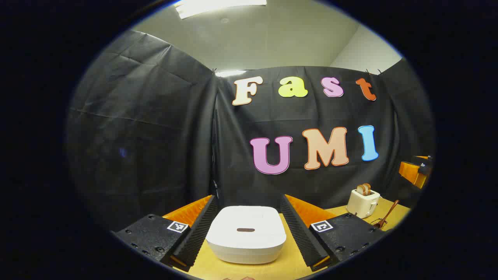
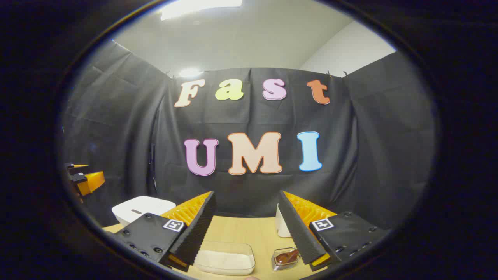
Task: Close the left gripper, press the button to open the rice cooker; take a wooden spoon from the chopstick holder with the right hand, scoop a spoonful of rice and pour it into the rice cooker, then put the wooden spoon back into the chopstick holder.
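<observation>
Left claw [image 1: 247,229] wide open (empty) over rice cooker [image 1: 246,233]; right claw [image 2: 246,233] likewise.

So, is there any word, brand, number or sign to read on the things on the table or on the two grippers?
Readable words or numbers: none.
White rounded rice cooker: plain lid, no lettering.
Small cream toaster: too small to tell.
Square black-and-white markers on the left gripper and the right gripper: coded patterns, not words.
</observation>
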A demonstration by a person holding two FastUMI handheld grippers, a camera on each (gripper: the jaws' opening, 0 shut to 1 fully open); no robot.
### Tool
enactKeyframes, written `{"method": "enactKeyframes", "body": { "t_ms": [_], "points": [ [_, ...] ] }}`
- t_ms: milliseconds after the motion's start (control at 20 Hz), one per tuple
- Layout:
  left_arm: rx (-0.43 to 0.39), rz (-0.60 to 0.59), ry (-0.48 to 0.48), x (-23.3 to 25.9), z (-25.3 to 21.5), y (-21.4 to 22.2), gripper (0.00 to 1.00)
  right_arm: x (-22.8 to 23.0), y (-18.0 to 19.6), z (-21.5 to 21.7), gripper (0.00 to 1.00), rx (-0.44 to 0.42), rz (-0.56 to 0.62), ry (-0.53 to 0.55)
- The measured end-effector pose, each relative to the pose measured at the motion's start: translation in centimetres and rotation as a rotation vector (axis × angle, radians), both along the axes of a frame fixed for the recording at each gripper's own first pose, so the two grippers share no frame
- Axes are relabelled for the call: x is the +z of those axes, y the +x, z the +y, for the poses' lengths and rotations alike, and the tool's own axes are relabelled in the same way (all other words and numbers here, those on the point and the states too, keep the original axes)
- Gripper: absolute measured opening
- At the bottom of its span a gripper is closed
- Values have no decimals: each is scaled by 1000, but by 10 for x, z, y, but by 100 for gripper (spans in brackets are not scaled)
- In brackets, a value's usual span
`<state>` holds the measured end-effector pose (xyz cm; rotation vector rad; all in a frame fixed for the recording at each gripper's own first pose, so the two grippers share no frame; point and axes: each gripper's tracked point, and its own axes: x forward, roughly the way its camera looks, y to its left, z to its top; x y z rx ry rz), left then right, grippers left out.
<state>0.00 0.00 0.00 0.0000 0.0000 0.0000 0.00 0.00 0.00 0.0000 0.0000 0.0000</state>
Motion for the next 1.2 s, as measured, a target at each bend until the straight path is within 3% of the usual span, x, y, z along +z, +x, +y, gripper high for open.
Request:
{"method": "enactKeyframes", "body": {
  "t_ms": [850, 1050, 1150, 1200],
  "points": [
    [-11, -6, 17, 1, -16, 15, 96, -13, 20, -5, 100, 13, 38, 10],
    [-9, 1, 18, -1, -17, 19, 82, -11, 19, -6, 100, 13, 30, 14],
    [-15, 1, 21, -1, -16, 18, 72, -11, 19, -6, 100, 14, 29, 12],
    [-18, -1, 18, 0, -17, 18, 63, -12, 20, -6, 100, 14, 30, 12]
  ]
}}
